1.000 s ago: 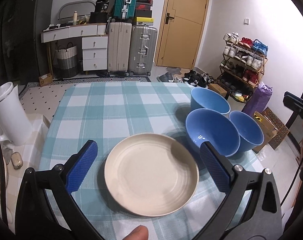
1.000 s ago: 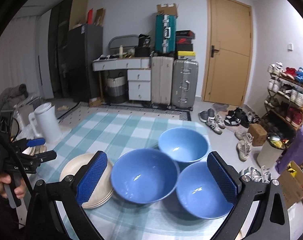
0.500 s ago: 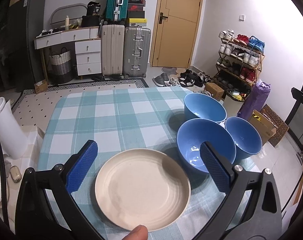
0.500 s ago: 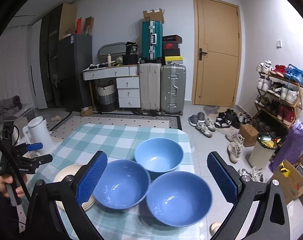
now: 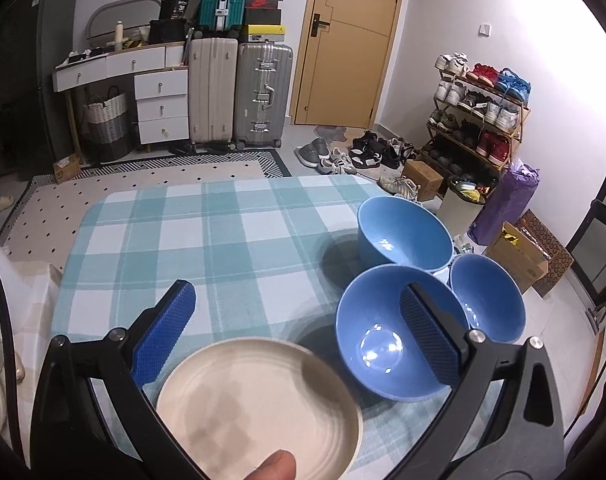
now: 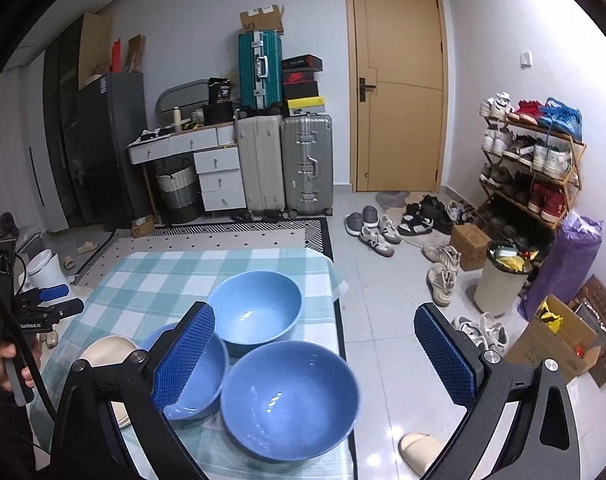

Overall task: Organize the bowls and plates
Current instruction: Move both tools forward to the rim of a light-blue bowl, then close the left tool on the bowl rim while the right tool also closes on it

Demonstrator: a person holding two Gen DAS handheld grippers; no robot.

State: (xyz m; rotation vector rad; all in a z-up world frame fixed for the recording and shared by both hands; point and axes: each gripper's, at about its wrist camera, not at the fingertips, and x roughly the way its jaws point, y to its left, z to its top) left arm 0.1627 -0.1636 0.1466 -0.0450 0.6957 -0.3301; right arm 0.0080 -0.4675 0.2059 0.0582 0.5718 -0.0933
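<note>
Both tongs have drawn back and up from the dishes | left tongs [image 5: 297, 330] gaping, empty, above cream plate [image 5: 259, 408] on checked worktop [image 5: 207, 240] | right tongs [image 6: 315, 354] spread, empty, over three blue bowls [image 6: 289, 398] clustered at the right edge, likely for nesting.

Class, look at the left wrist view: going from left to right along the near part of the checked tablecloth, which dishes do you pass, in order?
Round cream plate → large blue bowl nearest the plate → smaller-looking blue bowl at the table's right edge. The third blue bowl lies farther back, so it is left out.
</note>
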